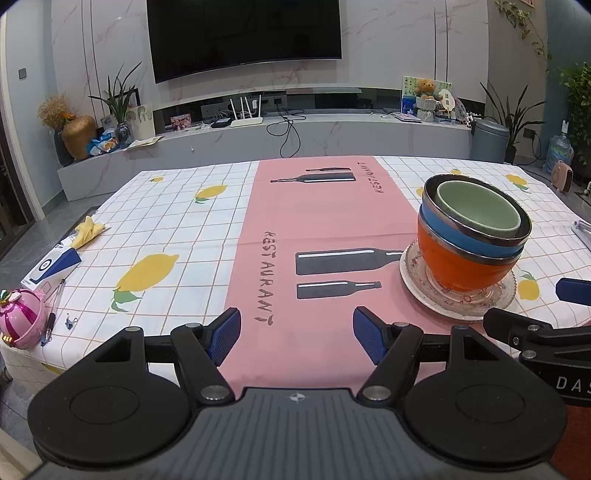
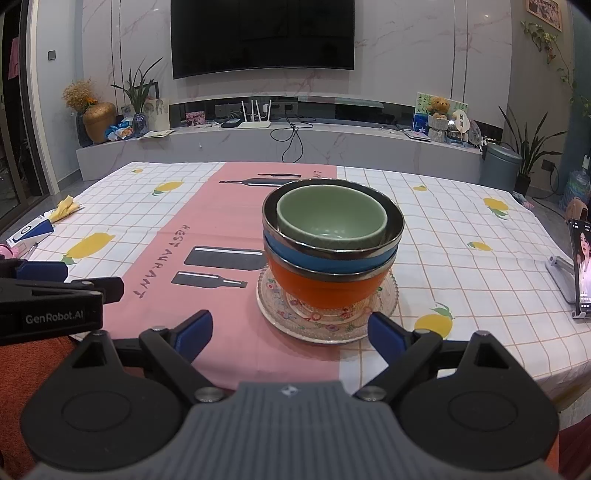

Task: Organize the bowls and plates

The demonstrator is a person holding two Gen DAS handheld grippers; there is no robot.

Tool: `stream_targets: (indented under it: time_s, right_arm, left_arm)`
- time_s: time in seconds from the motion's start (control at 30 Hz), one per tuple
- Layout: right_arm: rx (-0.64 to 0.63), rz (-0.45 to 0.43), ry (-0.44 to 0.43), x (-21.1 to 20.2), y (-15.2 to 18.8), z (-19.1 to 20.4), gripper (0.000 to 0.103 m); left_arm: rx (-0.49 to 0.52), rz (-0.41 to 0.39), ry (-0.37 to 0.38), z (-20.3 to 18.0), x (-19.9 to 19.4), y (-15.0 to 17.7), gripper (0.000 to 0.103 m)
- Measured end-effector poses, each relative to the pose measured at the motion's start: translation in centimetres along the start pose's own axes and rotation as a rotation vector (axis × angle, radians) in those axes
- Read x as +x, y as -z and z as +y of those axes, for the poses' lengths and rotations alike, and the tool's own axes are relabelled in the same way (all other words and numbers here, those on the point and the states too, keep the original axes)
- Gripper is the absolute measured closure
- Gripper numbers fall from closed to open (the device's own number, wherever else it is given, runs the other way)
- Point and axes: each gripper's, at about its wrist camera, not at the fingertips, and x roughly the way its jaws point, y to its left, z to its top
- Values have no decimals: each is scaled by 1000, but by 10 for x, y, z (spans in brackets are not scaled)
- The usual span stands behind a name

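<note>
Both claws, left [image 1: 296,334] and right [image 2: 290,334], hung wide and empty. Bowls [image 2: 330,251] sat nested on plates [image 2: 325,325] at twelve o'clock; stacking looked finished, so withdrawing seemed next.

Black claw [image 1: 296,334] linkages, blue ribbed pads [image 2: 194,334], silver screws.

A dark television [image 2: 262,35] hangs on marble wall [image 2: 424,55] above grey console [image 2: 332,142].

A green bowl [image 2: 330,218] nests inside a blue steel-rimmed bowl [image 2: 328,258], which sits tilted in an orange bowl [image 2: 327,291], all upright on stacked patterned glass plates [image 2: 327,325] on the surface [image 2: 461,229].
</note>
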Motion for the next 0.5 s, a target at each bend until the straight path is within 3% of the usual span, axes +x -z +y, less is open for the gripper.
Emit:
stream_targets:
  time_s: [0.5]
  right_arm:
    - [-1,1,-2,0,-1,1,12]
  left_arm:
    - [2,-3,2,0,-1,-2,21]
